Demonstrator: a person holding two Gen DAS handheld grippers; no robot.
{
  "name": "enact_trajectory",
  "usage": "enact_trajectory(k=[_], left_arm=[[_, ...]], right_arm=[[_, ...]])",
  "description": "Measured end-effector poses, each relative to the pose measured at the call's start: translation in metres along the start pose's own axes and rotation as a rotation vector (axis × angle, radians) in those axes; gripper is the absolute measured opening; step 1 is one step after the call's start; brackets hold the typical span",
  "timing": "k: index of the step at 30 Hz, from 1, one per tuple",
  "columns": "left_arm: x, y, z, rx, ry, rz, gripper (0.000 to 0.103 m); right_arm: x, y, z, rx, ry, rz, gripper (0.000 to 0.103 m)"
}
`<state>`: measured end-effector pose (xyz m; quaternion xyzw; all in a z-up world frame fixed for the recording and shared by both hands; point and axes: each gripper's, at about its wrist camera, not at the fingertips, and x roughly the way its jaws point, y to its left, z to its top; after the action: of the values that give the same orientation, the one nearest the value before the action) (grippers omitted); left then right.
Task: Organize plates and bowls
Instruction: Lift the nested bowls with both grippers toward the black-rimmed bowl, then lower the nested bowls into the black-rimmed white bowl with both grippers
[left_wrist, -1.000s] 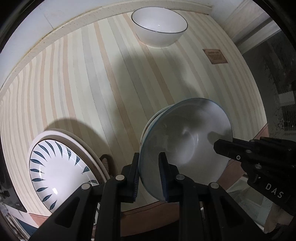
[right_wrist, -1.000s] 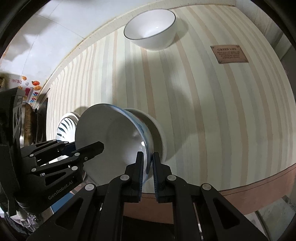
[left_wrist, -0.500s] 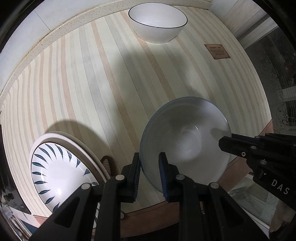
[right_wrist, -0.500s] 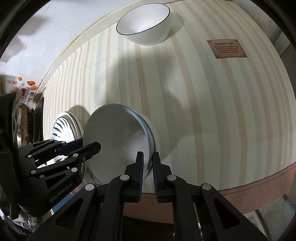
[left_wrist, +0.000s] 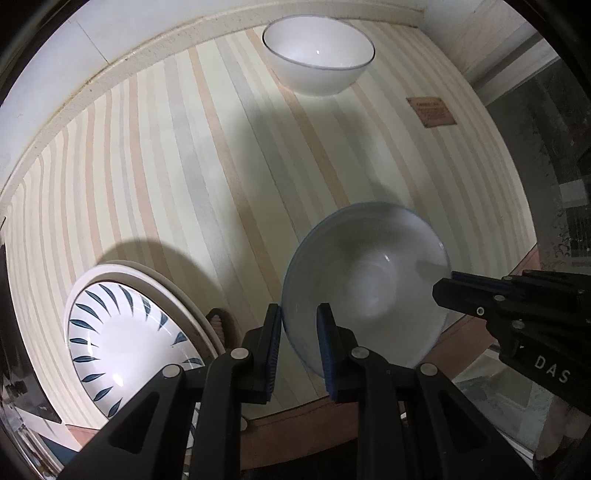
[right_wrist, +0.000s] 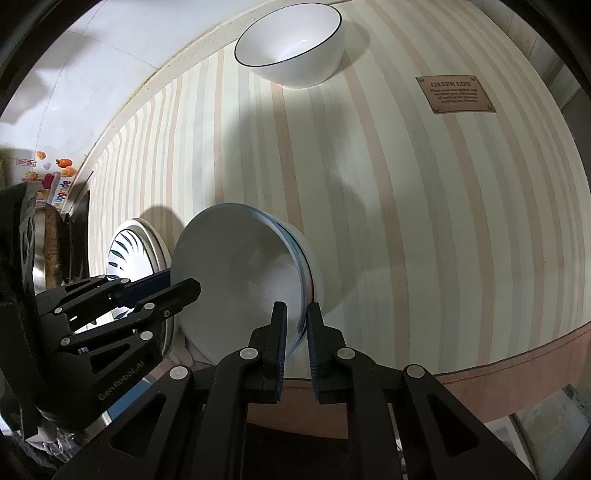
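Note:
A white bowl with a blue rim (left_wrist: 369, 280) is held above the striped mat by both grippers. My left gripper (left_wrist: 299, 325) is shut on its left rim. My right gripper (right_wrist: 296, 321) is shut on the opposite rim of the bowl (right_wrist: 240, 273); it also shows in the left wrist view (left_wrist: 447, 286). A white bowl with a dark rim (left_wrist: 317, 55) stands at the far edge of the mat and shows in the right wrist view (right_wrist: 291, 48). A leaf-patterned plate (left_wrist: 125, 343) lies at the near left on a larger white plate; it shows in the right wrist view (right_wrist: 129, 254).
The striped mat (left_wrist: 184, 166) covers the counter, with a brown label (right_wrist: 456, 94) at its right. A white wall runs along the back. The counter's brown front edge (right_wrist: 517, 358) is close below the grippers. Metal kitchenware (right_wrist: 44, 251) stands at the far left.
Both grippers have lifted the blue-rimmed bowl off the white dish it leaned on and carried it slightly forward. That dish no longer shows in the left view.

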<state>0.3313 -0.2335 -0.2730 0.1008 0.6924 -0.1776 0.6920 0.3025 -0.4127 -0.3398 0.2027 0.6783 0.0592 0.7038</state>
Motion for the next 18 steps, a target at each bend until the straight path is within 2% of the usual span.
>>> enact_trajectory(k=[6, 8, 10, 11, 13, 18], left_arm=[[-0.036, 0.004, 0.011, -0.014, -0.071, -0.022, 0.019], [-0.048, 0.01, 0.021, -0.037, -0.101, -0.044, 0.024], [-0.056, 0.016, 0.039, -0.062, -0.129, -0.067, 0.027], [-0.06, 0.021, 0.053, -0.081, -0.143, -0.068, 0.027], [-0.062, 0.029, 0.077, -0.109, -0.157, -0.078, 0.027], [-0.051, 0.042, 0.139, -0.162, -0.172, -0.065, 0.027]], right_arm=[[-0.018, -0.003, 0.003, 0.011, -0.009, 0.053, 0.015], [-0.027, -0.005, 0.007, 0.015, -0.022, 0.078, 0.018], [-0.038, -0.005, 0.016, 0.013, -0.039, 0.085, 0.037], [-0.045, -0.006, 0.023, 0.014, -0.052, 0.093, 0.041], [-0.056, -0.009, 0.04, 0.016, -0.082, 0.114, 0.045], [-0.073, -0.018, 0.091, 0.031, -0.15, 0.093, 0.046]])
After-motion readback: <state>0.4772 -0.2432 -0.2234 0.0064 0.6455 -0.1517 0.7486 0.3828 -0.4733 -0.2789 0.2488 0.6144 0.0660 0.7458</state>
